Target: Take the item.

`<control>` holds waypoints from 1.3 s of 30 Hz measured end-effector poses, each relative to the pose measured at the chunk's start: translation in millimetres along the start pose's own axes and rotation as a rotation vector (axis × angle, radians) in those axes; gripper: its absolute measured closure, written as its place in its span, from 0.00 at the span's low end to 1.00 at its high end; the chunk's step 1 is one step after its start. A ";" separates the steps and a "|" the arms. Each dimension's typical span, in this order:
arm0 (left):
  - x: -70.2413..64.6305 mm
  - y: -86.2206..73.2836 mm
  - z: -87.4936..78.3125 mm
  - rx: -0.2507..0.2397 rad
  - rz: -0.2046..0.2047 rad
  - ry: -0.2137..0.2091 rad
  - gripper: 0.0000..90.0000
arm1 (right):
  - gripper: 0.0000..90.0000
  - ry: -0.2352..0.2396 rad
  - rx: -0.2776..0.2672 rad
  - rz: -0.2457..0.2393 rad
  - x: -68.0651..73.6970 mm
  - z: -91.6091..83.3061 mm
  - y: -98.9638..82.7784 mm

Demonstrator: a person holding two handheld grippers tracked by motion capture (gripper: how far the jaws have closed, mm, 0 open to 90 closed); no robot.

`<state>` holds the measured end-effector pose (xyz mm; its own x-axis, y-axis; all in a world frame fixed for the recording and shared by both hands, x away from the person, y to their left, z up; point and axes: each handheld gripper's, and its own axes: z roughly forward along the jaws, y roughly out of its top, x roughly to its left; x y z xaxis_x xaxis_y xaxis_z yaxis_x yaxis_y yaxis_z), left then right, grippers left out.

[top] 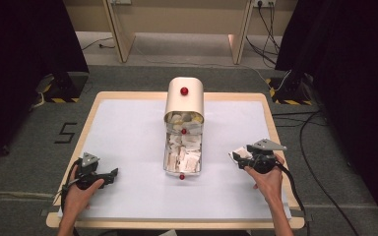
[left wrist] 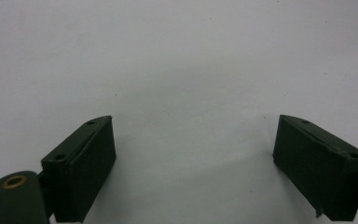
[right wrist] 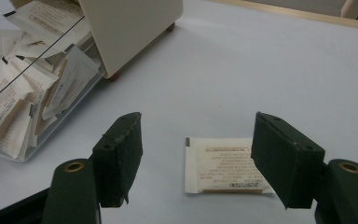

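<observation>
A cream box [top: 184, 101] with red knobs stands at the middle of the table. Its clear drawer [top: 182, 152] is pulled out toward me and holds several paper packets [right wrist: 14, 93]. One white packet [right wrist: 223, 165] lies flat on the white mat, low between the jaws of my right gripper [right wrist: 196, 123], which is open and not pressing on it. In the high view that gripper [top: 237, 156] is right of the drawer, by the packet [top: 241, 153]. My left gripper [top: 113, 174] rests at the front left, open, with bare mat between its jaws [left wrist: 194, 120].
The white mat [top: 128, 132] covers a wooden table whose rim [top: 270, 123] runs close behind my right hand. The drawer's front red knob [top: 181, 176] juts toward the near edge. Cables [top: 305, 147] trail on the floor at the right.
</observation>
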<state>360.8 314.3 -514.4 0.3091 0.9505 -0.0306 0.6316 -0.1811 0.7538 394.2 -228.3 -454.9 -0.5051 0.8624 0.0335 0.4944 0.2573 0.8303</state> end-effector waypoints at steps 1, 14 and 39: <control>0.0 0.0 0.0 0.000 0.000 0.000 0.13 | 0.38 0.001 0.003 -0.008 1.5 0.4 0.2; 0.1 0.0 0.0 0.000 0.000 -0.001 0.13 | 0.37 0.035 0.022 -0.033 16.0 4.7 -3.0; 0.1 0.0 0.0 0.000 0.000 -0.001 0.13 | 0.38 0.117 0.058 -0.088 53.2 -8.9 -29.8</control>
<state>360.8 314.4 -514.3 0.3095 0.9504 -0.0312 0.6319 -0.1811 0.7536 346.3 -194.0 -472.8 -0.6253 0.7798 0.0297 0.4831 0.3569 0.7995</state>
